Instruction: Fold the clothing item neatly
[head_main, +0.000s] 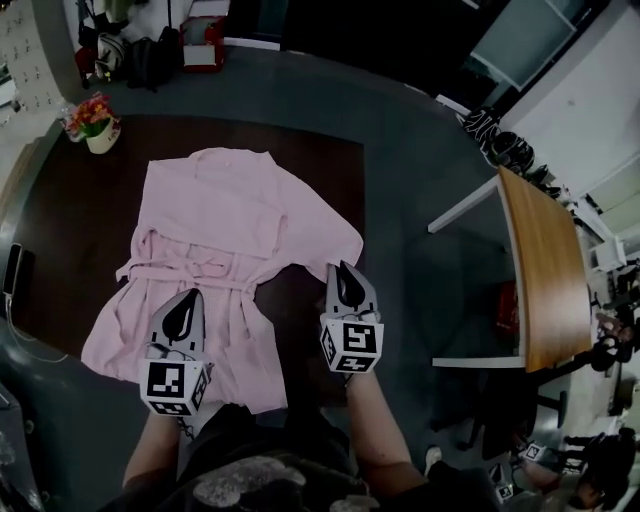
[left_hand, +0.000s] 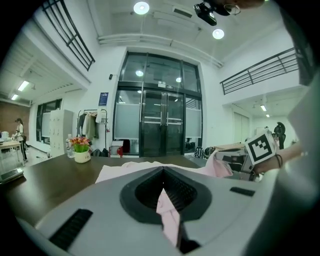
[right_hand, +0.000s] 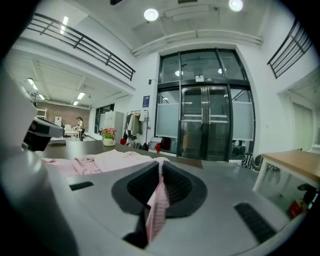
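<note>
A pink robe (head_main: 215, 225) lies spread on the dark brown table (head_main: 325, 160), its belt tied across the middle. My left gripper (head_main: 188, 297) sits over the robe's lower part, near the table's front edge. In the left gripper view its jaws (left_hand: 163, 172) are shut on a fold of pink cloth (left_hand: 168, 216). My right gripper (head_main: 343, 268) is at the robe's right side, by the sleeve corner. The right gripper view shows it (right_hand: 161, 167) pinching a strip of the same pink cloth (right_hand: 157, 205). Each gripper hides the cloth edge it holds in the head view.
A small flower pot (head_main: 92, 122) stands at the table's far left corner. A dark flat device (head_main: 12, 268) lies at the left edge. A light wooden table (head_main: 545, 270) stands to the right across grey floor. Bags (head_main: 150, 55) sit on the floor at the back.
</note>
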